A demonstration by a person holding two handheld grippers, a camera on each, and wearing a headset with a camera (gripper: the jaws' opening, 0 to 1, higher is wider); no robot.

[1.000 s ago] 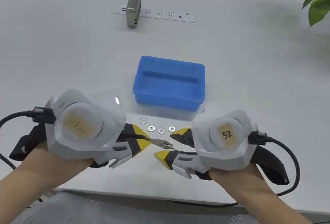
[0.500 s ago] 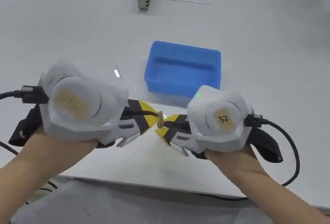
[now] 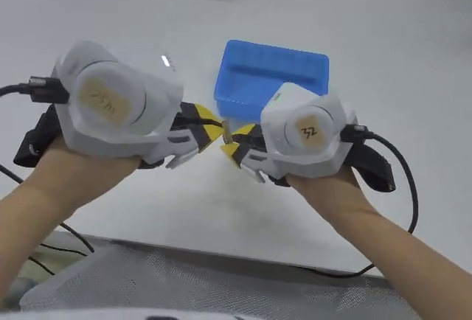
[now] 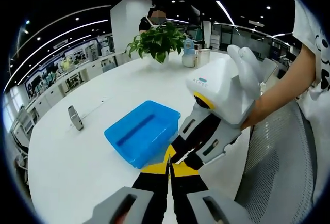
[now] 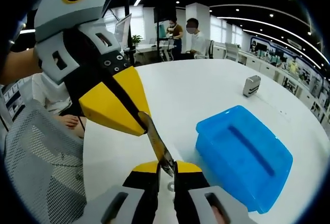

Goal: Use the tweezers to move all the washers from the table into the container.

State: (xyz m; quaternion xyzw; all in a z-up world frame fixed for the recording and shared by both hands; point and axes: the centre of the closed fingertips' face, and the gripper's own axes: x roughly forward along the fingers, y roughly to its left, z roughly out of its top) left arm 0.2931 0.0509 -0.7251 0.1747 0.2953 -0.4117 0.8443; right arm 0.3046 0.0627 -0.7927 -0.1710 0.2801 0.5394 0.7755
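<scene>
The right gripper (image 3: 240, 143) has closed up to the left gripper (image 3: 200, 125) within the last second, both now clamped on the tweezers (image 5: 154, 140) above the tabletop (image 3: 383, 32), between its near edge and the blue container (image 3: 274, 77), which suggests tool re-gripping before any pick-up.

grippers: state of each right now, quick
Left gripper: shut on the tweezers.
Right gripper: jaws close around the tweezers' tip; whether it grips cannot be told.

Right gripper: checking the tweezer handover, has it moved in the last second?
Yes. The right gripper has shifted up-left against the blue container, now overlapping its near edge and close to the left gripper.
</scene>
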